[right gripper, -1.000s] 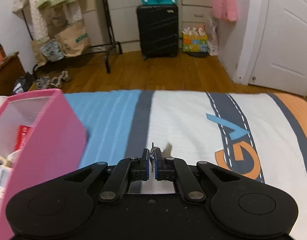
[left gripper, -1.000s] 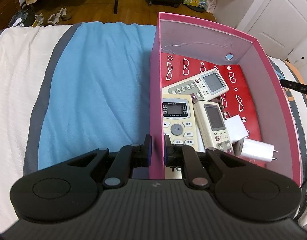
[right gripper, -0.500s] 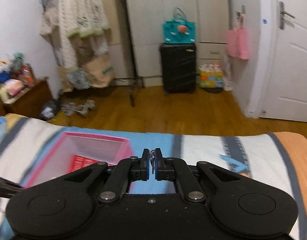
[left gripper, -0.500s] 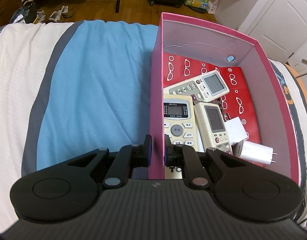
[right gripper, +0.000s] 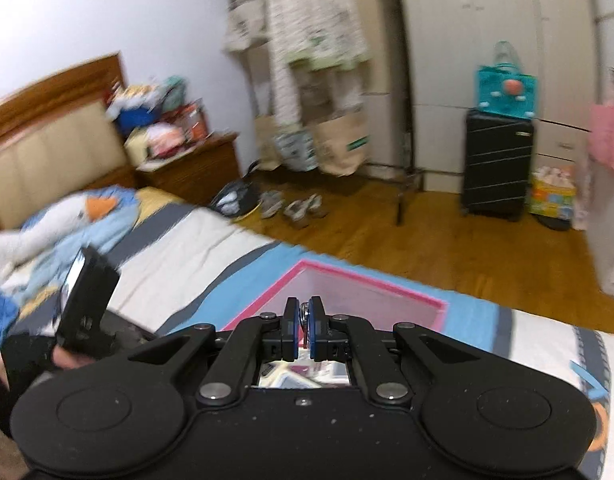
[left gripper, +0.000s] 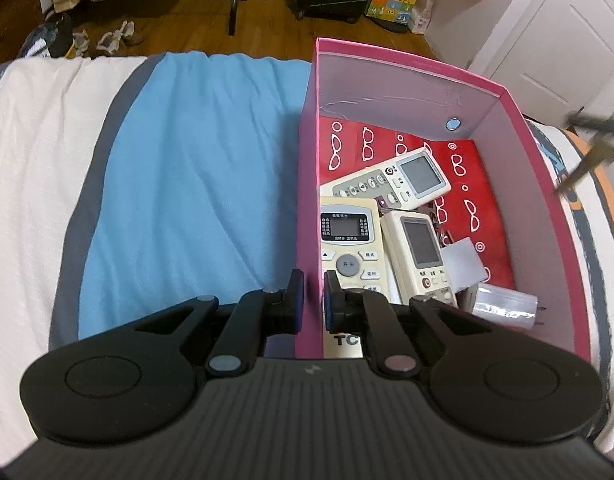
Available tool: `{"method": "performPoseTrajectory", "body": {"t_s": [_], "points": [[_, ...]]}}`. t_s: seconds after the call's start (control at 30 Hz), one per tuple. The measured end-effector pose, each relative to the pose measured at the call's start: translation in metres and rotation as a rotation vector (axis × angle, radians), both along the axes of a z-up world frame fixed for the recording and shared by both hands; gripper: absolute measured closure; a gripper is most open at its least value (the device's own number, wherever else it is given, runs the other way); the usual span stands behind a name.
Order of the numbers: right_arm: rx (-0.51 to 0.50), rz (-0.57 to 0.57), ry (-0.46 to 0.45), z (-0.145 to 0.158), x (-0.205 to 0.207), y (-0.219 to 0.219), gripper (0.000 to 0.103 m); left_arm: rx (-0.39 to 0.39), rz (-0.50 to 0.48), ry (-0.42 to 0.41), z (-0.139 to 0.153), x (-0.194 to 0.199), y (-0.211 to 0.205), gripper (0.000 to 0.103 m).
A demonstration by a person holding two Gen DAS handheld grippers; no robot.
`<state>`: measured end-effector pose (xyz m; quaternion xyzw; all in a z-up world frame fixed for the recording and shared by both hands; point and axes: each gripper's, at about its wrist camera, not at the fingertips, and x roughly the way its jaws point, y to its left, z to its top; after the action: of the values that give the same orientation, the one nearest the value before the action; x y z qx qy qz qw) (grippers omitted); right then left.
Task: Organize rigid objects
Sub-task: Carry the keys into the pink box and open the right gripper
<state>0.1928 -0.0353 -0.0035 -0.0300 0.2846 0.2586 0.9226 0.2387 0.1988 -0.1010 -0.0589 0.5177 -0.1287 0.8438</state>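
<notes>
Fingers (left gripper: 294, 300) pinch pink box (left gripper: 427, 76) thin wall

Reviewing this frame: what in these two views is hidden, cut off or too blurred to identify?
- Small metal item in the right gripper: pads cover most of it; identity unclear.
- Pink box contents: right wrist view, gripper body hides them.
- Lowest remote: left gripper covers its bottom end.

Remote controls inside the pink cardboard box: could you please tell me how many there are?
3. A cream grey-buttoned remote control lies by the left wall of the pink cardboard box, a white upright remote control beside it, and a white angled remote control behind them. More may be hidden underneath.
</notes>
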Motion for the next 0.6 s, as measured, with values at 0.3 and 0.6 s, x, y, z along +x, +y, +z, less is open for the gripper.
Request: {"method": "performPoseTrajectory", "body": {"t_s": [0.3,0.6], "points": [[-0.002,0.119,0.185,-0.041,0.025,0.043,0.097,0.012,-0.006,0.016,-0.008,0.001,-0.004,0.093],[0.071,0.125,0.337,-0.07,0.044,0.055,0.097,0.008,-0.009,0.018,-0.009,0.0,-0.003,0.093]]}}
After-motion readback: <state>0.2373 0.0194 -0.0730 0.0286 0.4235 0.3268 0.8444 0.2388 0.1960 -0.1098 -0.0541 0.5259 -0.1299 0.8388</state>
